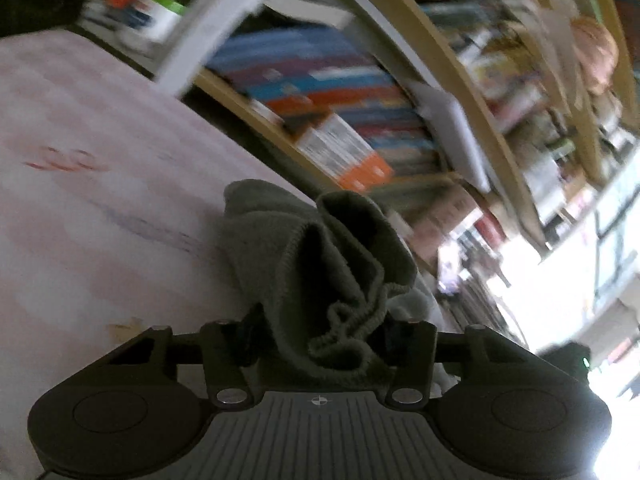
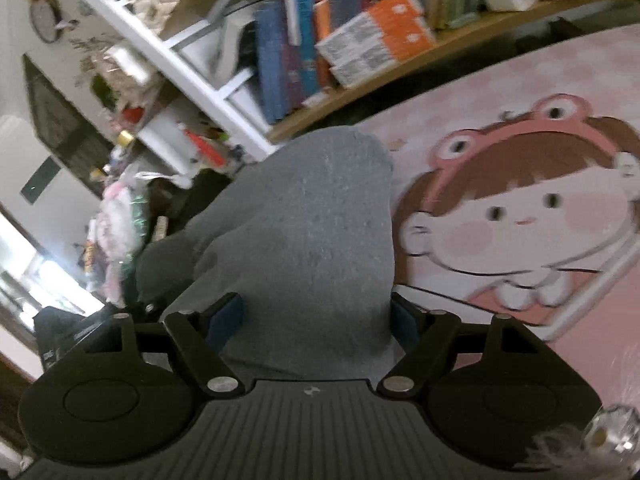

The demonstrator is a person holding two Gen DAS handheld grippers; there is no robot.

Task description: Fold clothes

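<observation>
In our left gripper [image 1: 320,332] the jaws pinch the bunched cuff of a grey-green sock [image 1: 340,264] above the pink cartoon mat [image 1: 80,200], while our right gripper [image 2: 318,316] clamps wide across the same sock's flat foot, a bookshelf [image 2: 400,80] beyond.

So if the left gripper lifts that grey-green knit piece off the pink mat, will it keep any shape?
Probably not. The knit piece bunches into soft folds between the left gripper jaws, so it likely sags. Its ribbed edge curls loosely, suggesting stretch. It looks thin and probably light; on the pink mat it would likely drag, not slide.
</observation>
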